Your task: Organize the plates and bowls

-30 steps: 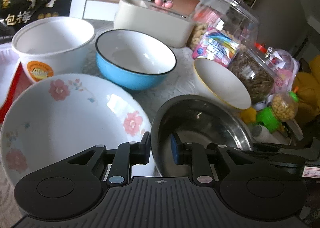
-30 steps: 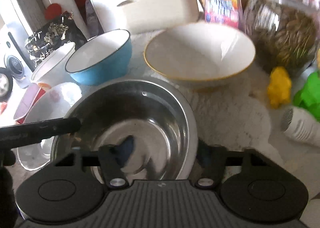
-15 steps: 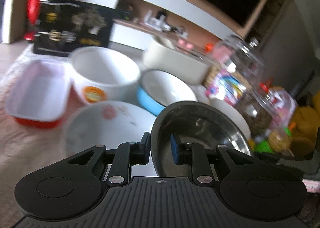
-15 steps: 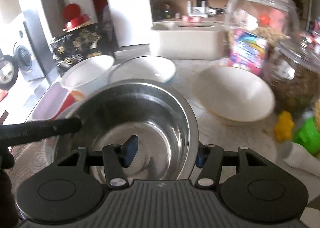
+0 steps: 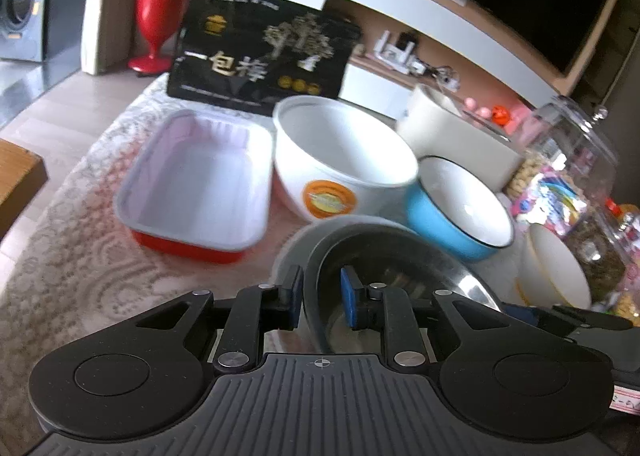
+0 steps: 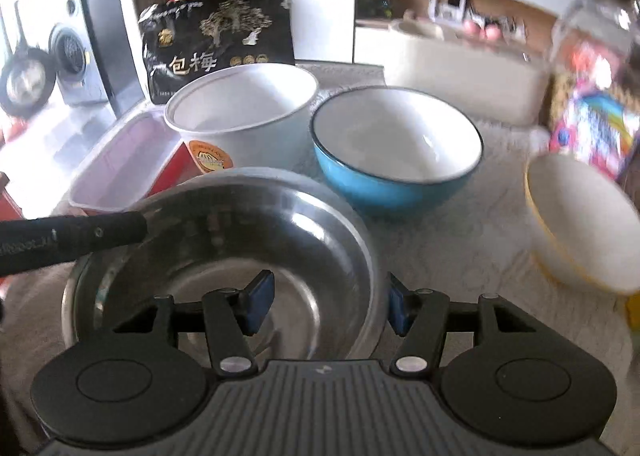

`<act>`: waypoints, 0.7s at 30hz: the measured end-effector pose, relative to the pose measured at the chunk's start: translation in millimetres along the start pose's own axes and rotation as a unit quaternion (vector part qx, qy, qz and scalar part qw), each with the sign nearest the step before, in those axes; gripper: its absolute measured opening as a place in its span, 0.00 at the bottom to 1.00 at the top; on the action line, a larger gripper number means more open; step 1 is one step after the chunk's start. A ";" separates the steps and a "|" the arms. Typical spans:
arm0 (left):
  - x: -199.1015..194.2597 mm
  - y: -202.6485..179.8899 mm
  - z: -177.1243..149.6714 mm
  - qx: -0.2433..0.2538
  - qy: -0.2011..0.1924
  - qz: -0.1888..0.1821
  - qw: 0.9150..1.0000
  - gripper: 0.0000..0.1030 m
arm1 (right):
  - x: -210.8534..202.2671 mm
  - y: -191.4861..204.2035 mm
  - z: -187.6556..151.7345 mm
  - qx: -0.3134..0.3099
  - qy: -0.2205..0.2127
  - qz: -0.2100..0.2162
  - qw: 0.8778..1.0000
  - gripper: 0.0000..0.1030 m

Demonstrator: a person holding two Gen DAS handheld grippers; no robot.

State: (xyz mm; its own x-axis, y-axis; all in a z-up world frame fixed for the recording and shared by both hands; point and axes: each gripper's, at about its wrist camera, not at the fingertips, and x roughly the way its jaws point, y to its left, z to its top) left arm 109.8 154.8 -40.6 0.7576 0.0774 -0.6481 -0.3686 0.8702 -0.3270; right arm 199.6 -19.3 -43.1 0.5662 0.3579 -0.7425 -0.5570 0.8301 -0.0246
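A steel bowl [image 5: 400,256] [image 6: 224,240] is held between both grippers, above a white plate whose rim [image 5: 296,244] [image 6: 280,176] shows just behind it. My left gripper [image 5: 320,294] is shut on the bowl's left rim. My right gripper [image 6: 324,306] is shut on its right rim. Behind stand a white bowl with an orange label [image 5: 340,160] [image 6: 244,116], a blue bowl [image 5: 460,208] [image 6: 396,152] and a yellow-rimmed bowl [image 5: 560,268] [image 6: 584,224] at the right.
A red rectangular dish with white inside [image 5: 200,184] [image 6: 120,164] sits at the left. A black snack bag [image 5: 260,64] [image 6: 220,40] stands at the back. A cream box [image 5: 452,128] and glass jars [image 5: 576,160] line the right. A lace cloth [image 5: 80,248] covers the table.
Both grippers have lifted the steel bowl and carried it left, over the flowered plate. The view has swung left, and the red dish has come into sight.
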 end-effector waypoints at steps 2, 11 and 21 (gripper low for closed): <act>0.0 3.0 0.2 0.005 -0.009 0.011 1.000 0.21 | 2.4 5.0 0.8 -0.010 -0.001 0.002 1.000 0.56; -1.3 9.9 1.6 -0.014 -0.018 -0.001 1.000 0.21 | 0.4 5.2 -6.2 -0.035 -0.018 -0.013 0.999 0.56; -24.3 -19.7 13.3 -0.008 -0.054 -0.068 0.996 0.22 | -28.3 -44.6 -1.0 0.027 -0.029 0.044 0.998 0.56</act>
State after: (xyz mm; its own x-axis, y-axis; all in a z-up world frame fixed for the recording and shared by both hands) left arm 105.8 142.2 -9.2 0.8541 0.0112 -0.5201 -0.2658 0.8688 -0.4178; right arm 207.8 -66.9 -21.7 0.5521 0.4527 -0.7002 -0.5728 0.8161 0.0760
